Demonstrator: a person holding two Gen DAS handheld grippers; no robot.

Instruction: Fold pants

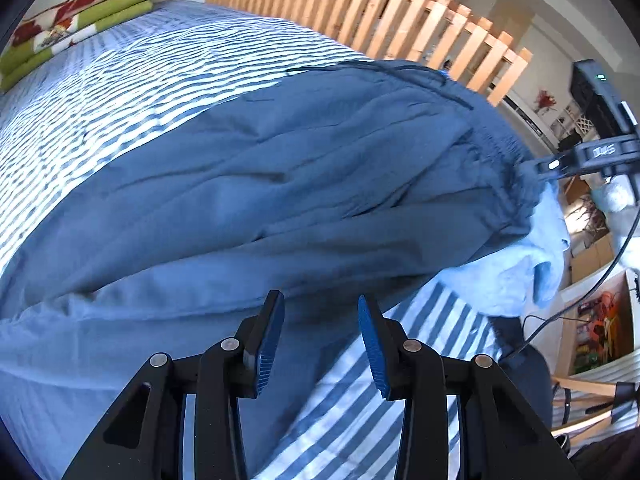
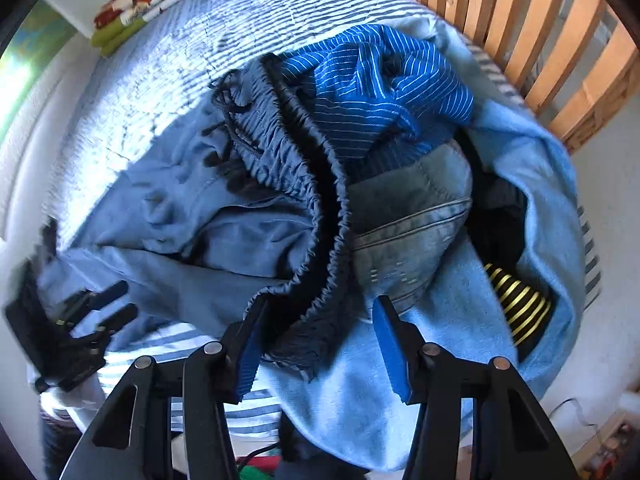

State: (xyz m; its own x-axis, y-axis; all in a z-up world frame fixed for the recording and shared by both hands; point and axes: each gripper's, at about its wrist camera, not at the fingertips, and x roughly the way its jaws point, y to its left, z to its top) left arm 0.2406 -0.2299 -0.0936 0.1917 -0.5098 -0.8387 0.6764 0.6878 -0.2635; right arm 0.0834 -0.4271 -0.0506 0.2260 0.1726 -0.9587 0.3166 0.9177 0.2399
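Observation:
Dark blue pants (image 1: 304,184) lie spread across the striped bed cover (image 1: 120,92), their legs running to the lower left. The elastic waistband (image 2: 320,224) with its drawstring faces the right gripper. My left gripper (image 1: 320,320) hangs open just above the pants' near edge, holding nothing. My right gripper (image 2: 320,344) is open too, and the waistband's near corner lies between its blue pads (image 2: 390,344) without being pinched. In the left wrist view the right gripper (image 1: 548,168) sits at the waistband's end. The left gripper (image 2: 108,308) shows blurred at the left of the right wrist view.
A pile of other clothes lies beside the waistband: a blue pinstriped shirt (image 2: 380,80), grey jeans (image 2: 412,216), a light blue towel (image 2: 532,184) and a black-and-yellow striped item (image 2: 520,304). A folded green and red blanket (image 1: 68,28) is at the far corner. Wooden slats (image 1: 380,12) border the bed.

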